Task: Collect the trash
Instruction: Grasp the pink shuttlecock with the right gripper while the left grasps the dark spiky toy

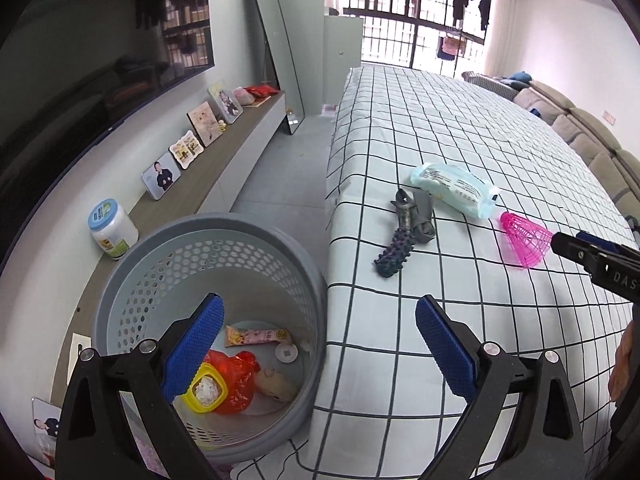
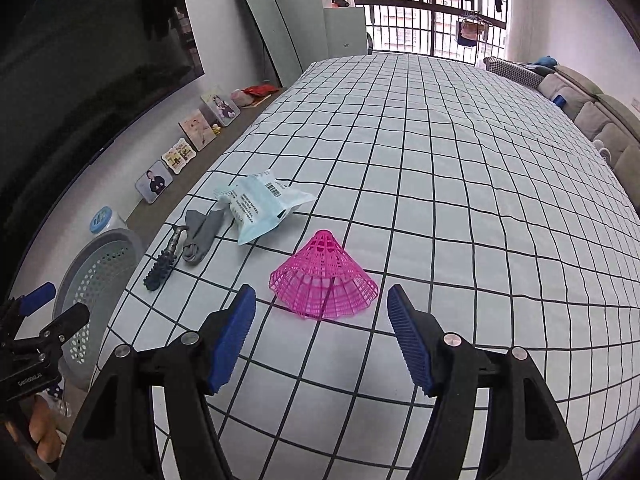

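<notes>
Basket [image 1: 120,280] holds red bag [image 1: 236,384], yellow cup [image 1: 206,388], wrapper [image 1: 256,336]; both jaws spread, empty.

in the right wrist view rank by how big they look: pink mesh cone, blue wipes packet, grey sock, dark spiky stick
1. pink mesh cone, nearest the camera, so partly inflated
2. blue wipes packet
3-4. grey sock and dark spiky stick: too alike to rank

Both tools share one build: the left gripper [image 1: 320,344] and the right gripper [image 2: 322,332] have matte black angular arms joined by round silver screws. Each finger ends in a blue pad [image 1: 194,344] with a knobbly texture. White lettering marks the black housings.
</notes>
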Demonstrator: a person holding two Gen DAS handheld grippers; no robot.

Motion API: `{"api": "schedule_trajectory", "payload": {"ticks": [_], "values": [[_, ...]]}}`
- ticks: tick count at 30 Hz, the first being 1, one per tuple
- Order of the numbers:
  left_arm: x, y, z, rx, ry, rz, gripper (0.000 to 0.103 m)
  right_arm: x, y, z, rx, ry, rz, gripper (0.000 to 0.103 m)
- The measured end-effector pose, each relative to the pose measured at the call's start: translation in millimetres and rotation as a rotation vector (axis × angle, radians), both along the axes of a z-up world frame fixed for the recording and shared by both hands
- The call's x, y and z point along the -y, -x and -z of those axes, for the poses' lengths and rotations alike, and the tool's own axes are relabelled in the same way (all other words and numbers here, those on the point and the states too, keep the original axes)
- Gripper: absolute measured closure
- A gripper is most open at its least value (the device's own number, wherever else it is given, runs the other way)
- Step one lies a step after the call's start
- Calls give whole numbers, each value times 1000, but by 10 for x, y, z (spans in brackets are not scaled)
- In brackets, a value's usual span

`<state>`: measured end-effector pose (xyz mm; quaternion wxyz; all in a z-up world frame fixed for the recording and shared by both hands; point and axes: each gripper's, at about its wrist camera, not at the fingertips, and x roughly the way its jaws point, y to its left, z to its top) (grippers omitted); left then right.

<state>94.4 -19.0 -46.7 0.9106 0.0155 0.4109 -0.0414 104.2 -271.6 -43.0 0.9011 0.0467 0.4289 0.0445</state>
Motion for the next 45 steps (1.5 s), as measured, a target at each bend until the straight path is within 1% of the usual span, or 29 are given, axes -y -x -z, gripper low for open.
{"api": "schedule_trajectory", "payload": {"ticks": [7, 12, 20, 27, 29, 31, 33, 34, 37, 40, 45], "values": [[120, -34, 0, -7, -9, 14, 8, -102, -240, -28, -7, 2, -39, 37], [158, -57, 9, -8, -14, 18, 8, -136, -445, 111, -59, 12, -41, 37], [152, -69, 48, -26, -8, 16, 8, -113, -539, 299, -97, 19, -4, 37], [171, -97, 99, -47, 3, 13, 8, -39, -537, 366, -85, 3, 18, 37], [184, -105, 108, -50, 5, 13, 8, -21, -530, 370, -81, -6, 16, 40], [202, -110, 119, -52, 4, 12, 8, -20, -523, 385, -84, -10, 10, 49], [212, -126, 128, -56, 6, 11, 8, -15, -507, 387, -78, -11, 7, 51], [219, -131, 135, -57, 9, 11, 8, -16, -498, 384, -75, -11, 3, 55], [241, -152, 161, -63, 11, 8, 8, -22, -476, 348, -63, -16, -5, 59], [255, -177, 174, -66, 12, 9, 8, -11, -453, 311, -53, -32, -12, 61], [296, -248, 208, -67, 10, 12, 8, 0, -395, 216, -23, -51, -19, 61]]}}
